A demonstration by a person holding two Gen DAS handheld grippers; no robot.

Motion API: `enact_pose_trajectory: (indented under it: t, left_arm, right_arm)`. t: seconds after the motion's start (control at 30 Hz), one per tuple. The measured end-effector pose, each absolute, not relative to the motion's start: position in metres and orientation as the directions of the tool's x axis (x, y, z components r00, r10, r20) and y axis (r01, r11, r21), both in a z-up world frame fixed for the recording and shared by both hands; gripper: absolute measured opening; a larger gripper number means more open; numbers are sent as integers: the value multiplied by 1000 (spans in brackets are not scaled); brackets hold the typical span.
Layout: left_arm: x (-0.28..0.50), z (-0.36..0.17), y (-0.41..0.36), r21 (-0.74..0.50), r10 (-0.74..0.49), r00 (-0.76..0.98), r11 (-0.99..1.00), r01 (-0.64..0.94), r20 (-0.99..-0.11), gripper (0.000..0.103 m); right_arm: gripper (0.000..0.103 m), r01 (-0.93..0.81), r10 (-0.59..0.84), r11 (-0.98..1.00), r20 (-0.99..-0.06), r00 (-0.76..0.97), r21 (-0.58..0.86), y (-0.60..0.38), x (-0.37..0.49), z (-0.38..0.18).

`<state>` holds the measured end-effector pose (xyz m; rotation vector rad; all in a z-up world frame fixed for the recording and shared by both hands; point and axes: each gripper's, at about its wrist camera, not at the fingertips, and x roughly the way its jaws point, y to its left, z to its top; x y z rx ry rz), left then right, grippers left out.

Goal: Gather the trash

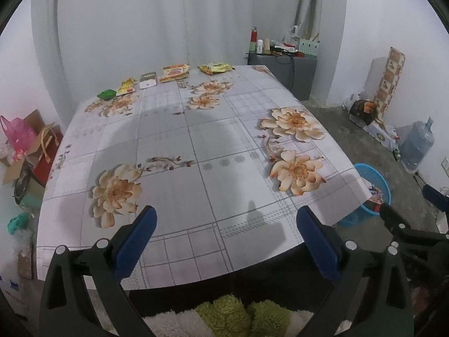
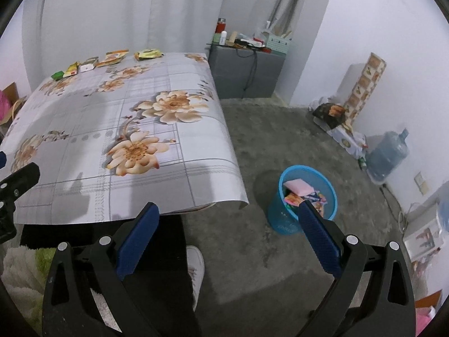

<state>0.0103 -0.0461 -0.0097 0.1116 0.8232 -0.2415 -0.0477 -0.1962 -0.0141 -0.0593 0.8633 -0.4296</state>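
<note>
Several pieces of trash lie in a row along the far edge of the flowered table (image 1: 196,140): a green packet (image 1: 106,94), a yellow wrapper (image 1: 126,86), a white box (image 1: 148,81), an orange packet (image 1: 175,72) and a yellow-green bag (image 1: 215,68). The same row shows in the right wrist view, from the green packet (image 2: 57,75) to the yellow-green bag (image 2: 148,54). A blue bin (image 2: 306,199) holding wrappers stands on the floor right of the table. My left gripper (image 1: 226,217) is open over the table's near edge, holding nothing. My right gripper (image 2: 228,214) is open above the floor beside the bin.
A grey cabinet (image 2: 244,70) with bottles and clutter stands behind the table. A water jug (image 2: 388,153), bags and a patterned roll (image 2: 364,84) line the right wall. Boxes and a pink bag (image 1: 16,134) sit left of the table. A person's shoe (image 2: 195,264) is below.
</note>
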Motion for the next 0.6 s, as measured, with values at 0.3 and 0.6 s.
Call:
enact_pose_trajectory:
  t: [0.3, 0.6]
  left_arm:
    - [14, -10, -47, 19, -143, 636, 970, 241, -758, 98]
    - [17, -11, -43, 16, -129, 625, 975, 221, -770, 98]
  right_arm:
    - [95, 357, -392, 910, -720, 573, -211, -199, -49, -11]
    - [95, 354, -389, 912, -717, 579, -208, -199, -50, -10]
